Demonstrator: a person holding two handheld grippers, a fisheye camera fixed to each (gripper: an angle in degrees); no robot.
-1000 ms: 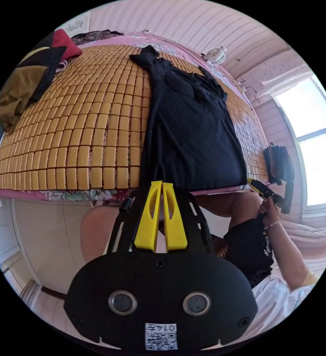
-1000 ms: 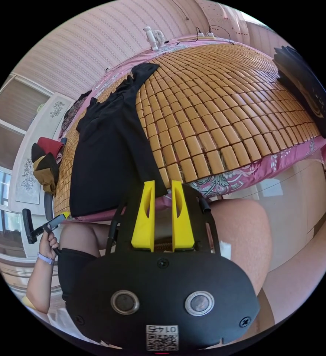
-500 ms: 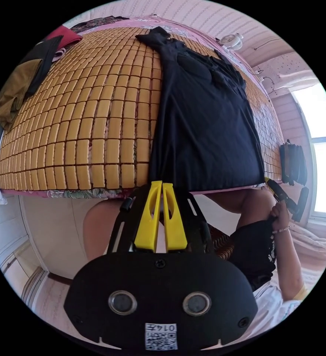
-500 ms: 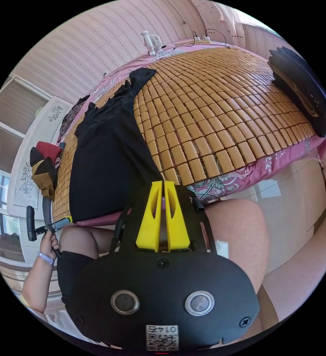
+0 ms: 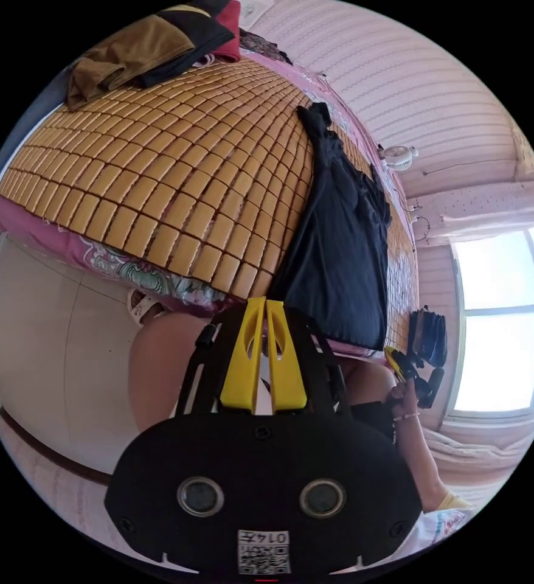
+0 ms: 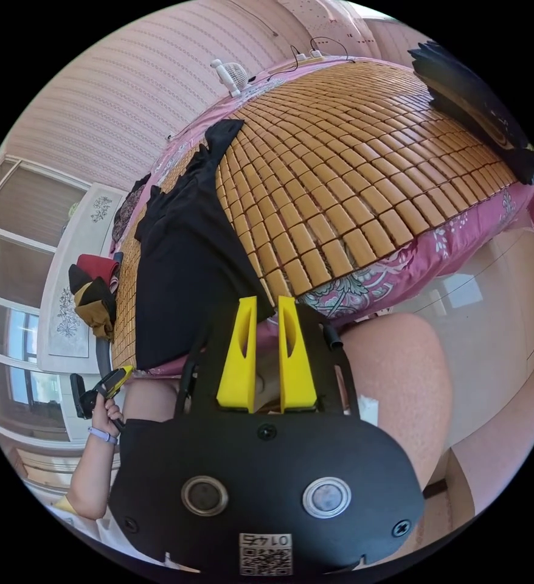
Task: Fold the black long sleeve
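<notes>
The black long sleeve (image 5: 340, 243) lies flat on the bamboo mat (image 5: 157, 170), hem at the bed's near edge, sleeves folded in toward the collar. My left gripper (image 5: 265, 301) is shut, its tips at one hem corner; whether cloth is nipped I cannot tell. In the right gripper view, the shirt (image 6: 188, 255) runs away up the mat (image 6: 352, 182). My right gripper (image 6: 266, 299) stands open at the other hem corner. A hand holds the left gripper (image 6: 121, 372) by the hem's far corner. The right gripper (image 5: 395, 356) is small in the left gripper view.
A heap of brown, black and red clothes (image 5: 145, 42) sits at one end of the bed. Dark folded items (image 6: 474, 97) lie at the other end. A small fan (image 6: 227, 73) stands by the wall. The person's bare knees (image 6: 401, 377) press against the bed's edge.
The right gripper's jaws were open a second ago, shut half a second ago, and are open again. The left gripper stayed shut while its camera rolled.
</notes>
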